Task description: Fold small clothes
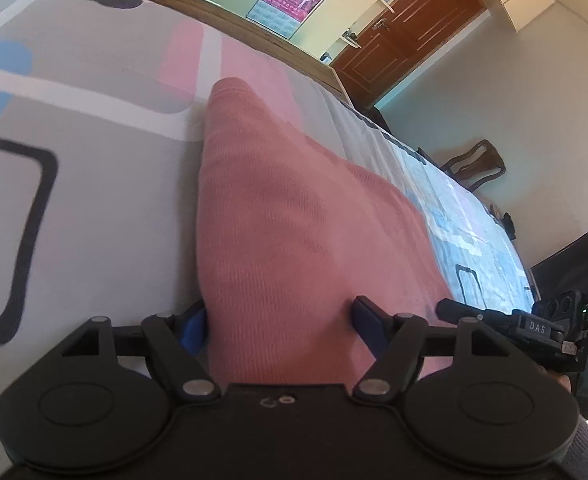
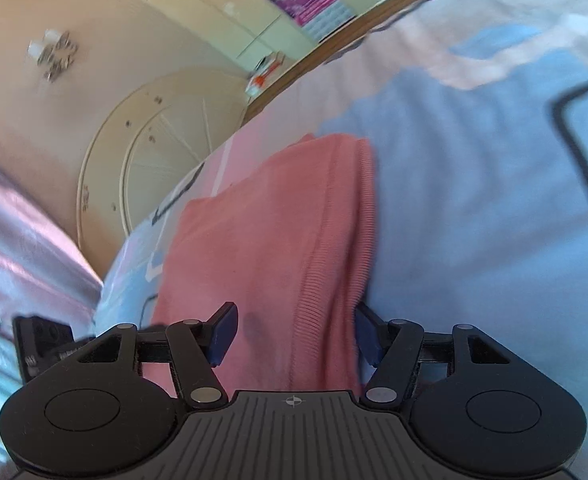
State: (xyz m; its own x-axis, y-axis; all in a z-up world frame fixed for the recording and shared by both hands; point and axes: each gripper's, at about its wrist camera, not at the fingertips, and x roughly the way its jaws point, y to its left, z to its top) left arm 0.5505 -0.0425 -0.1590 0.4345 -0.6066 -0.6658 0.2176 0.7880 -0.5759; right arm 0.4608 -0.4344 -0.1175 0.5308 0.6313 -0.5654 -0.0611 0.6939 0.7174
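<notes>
A pink knit garment (image 1: pixel 286 216) lies folded on the bed; it also shows in the right wrist view (image 2: pixel 278 220) with its ribbed hem on the right side. My left gripper (image 1: pixel 280 320) is open, its blue pads (image 1: pixel 192 326) standing on either side of the garment's near edge. My right gripper (image 2: pixel 294 332) is open too, its pads (image 2: pixel 226 332) straddling the near edge by the ribbed hem. The cloth lies between the jaws of each gripper; I cannot tell if the pads touch it. The right gripper's body (image 1: pixel 534 332) shows at the right of the left wrist view.
The bed sheet (image 1: pixel 74 200) is white with pink, blue and black shapes. A wooden bed frame (image 1: pixel 254 36), a brown door (image 1: pixel 406 28) and a chair (image 1: pixel 478 164) stand beyond. A shiny curtain (image 2: pixel 22 240) hangs at the left of the right wrist view.
</notes>
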